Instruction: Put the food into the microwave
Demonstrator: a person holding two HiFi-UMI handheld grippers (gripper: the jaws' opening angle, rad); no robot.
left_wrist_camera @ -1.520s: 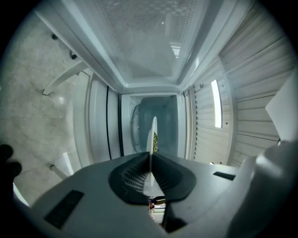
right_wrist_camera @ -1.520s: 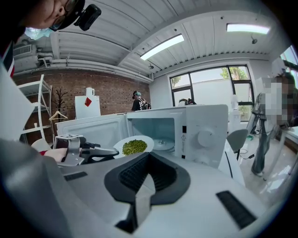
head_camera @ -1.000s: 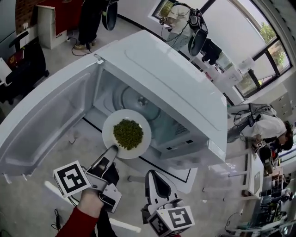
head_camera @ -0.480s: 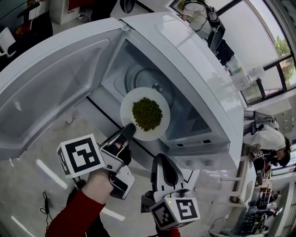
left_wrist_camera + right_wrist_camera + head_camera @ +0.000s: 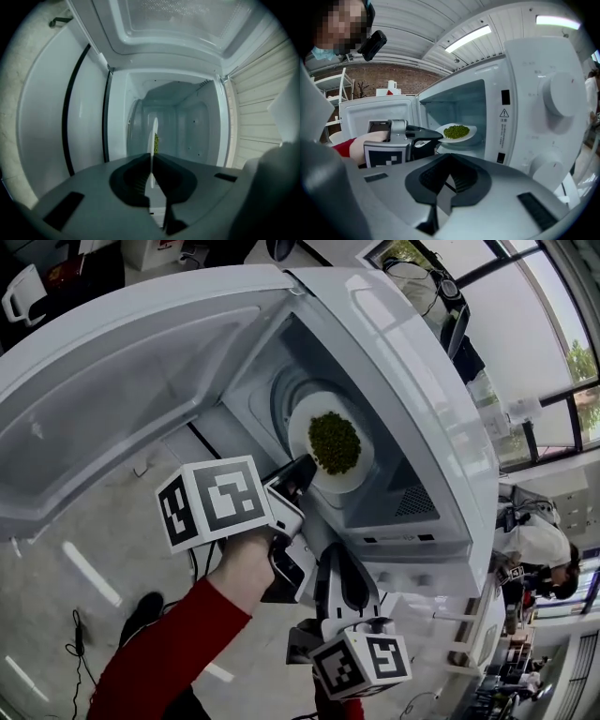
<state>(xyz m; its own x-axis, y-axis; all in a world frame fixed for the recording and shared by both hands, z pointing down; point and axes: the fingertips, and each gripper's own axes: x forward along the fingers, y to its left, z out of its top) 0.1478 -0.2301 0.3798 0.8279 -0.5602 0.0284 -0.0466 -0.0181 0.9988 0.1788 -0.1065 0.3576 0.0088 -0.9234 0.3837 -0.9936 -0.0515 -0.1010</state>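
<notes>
Item: white microwave (image 5: 412,381), standing on a pale floor, seen steeply from above in the head view.
Door: microwave door (image 5: 122,390) swung fully open to the left of the cavity, inner face showing.
Cavity: lit and pale inside; a ringed glass turntable (image 5: 286,390) lies on its floor.
Control panel: on the right of the microwave's front, with an upper knob (image 5: 560,96) above a lower knob (image 5: 546,171).
Food: heap of small green peas (image 5: 335,442) in the middle of the plate.
Plate: round white plate (image 5: 361,470), held about level, inside the cavity opening and over the turntable; whether its underside touches the turntable cannot be told.
Plate, edge-on: in the left gripper view the plate (image 5: 153,133) shows as a thin upright white line running into the cavity, with the peas (image 5: 156,143) on its right face.
Left gripper: left gripper (image 5: 302,470) pinches the plate's near rim, the jaws pressed onto it from both sides; its tips are at the cavity mouth.
Left hand: hand (image 5: 246,563) with a red sleeve (image 5: 164,643) grips the handle behind the marker cube (image 5: 217,501).
Right gripper: right gripper (image 5: 339,554) hangs below the control panel, apart from the plate, jaws pressed together with nothing between them (image 5: 449,185).
</notes>
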